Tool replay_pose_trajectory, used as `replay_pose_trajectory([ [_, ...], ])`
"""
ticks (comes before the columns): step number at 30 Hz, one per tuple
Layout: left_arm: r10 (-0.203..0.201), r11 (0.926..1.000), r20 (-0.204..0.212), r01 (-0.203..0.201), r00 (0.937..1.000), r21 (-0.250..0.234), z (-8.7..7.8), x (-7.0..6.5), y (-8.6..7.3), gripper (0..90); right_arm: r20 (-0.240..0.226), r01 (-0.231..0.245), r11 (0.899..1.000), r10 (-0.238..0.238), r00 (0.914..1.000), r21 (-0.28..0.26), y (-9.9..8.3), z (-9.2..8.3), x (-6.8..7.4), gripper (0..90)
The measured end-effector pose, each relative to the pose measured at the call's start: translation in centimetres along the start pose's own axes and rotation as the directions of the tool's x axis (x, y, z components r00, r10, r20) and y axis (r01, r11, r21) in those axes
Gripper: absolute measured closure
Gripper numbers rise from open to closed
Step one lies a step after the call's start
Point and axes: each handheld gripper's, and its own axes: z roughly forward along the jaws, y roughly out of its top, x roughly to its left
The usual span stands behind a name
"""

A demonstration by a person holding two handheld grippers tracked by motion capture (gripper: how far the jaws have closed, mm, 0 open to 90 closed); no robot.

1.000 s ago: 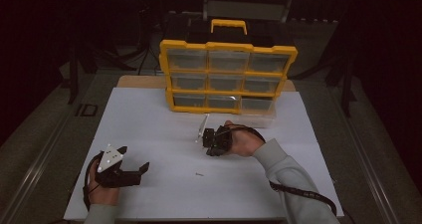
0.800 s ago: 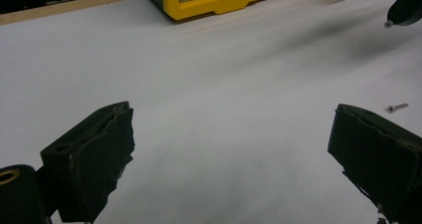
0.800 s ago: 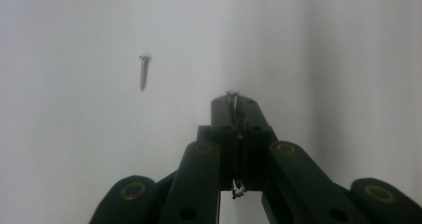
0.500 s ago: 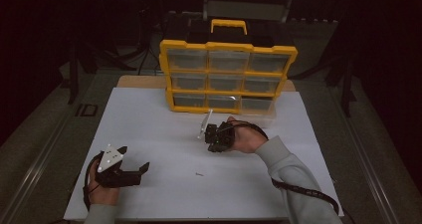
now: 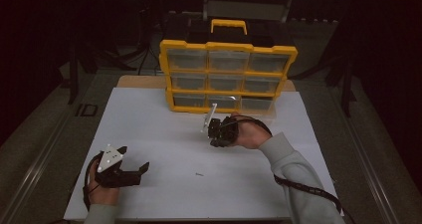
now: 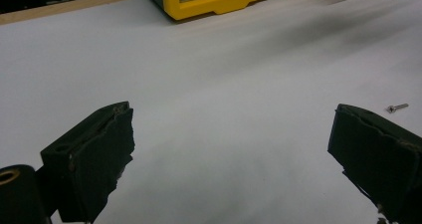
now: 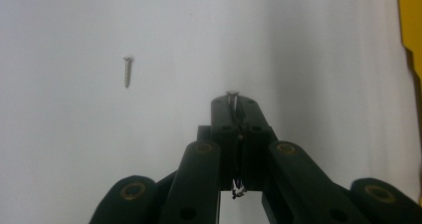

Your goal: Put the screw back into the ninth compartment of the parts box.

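Observation:
My right gripper [image 7: 232, 104] is shut on a small metal screw [image 7: 231, 94], whose head pokes out between the tips. In the high view this gripper [image 5: 215, 134] hovers just in front of the yellow drawer organizer [image 5: 226, 77]. A second screw [image 7: 128, 70] lies loose on the white table cover; the high view shows that loose screw [image 5: 199, 174] near the middle front. My left gripper [image 5: 135, 160] rests at the front left with its jaws wide apart and nothing between them. In its own view the left gripper [image 6: 231, 149] has the loose screw [image 6: 397, 107] off to the right.
The organizer has three rows of clear drawers and a yellow carry handle [image 5: 228, 25]. It stands at the back of the white cover [image 5: 149, 119]. A wooden table edge [image 5: 139, 82] shows behind the cover. The surroundings are dark.
The right hand has edged slightly toward the organizer with the screw still pinched. The left gripper has stayed where it was.

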Motion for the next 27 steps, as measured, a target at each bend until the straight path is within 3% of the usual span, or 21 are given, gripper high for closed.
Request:
replay_pose_trajectory([
  [27, 0.000, 1.0000, 0.001, 0.000, 1.0000, -0.001, 0.0, 0.0, 0.0, 4.7, 0.048, -0.048, 0.999, 0.049, 0.9976, -0.022, -0.3, -2.5, -2.3, 87.9],
])
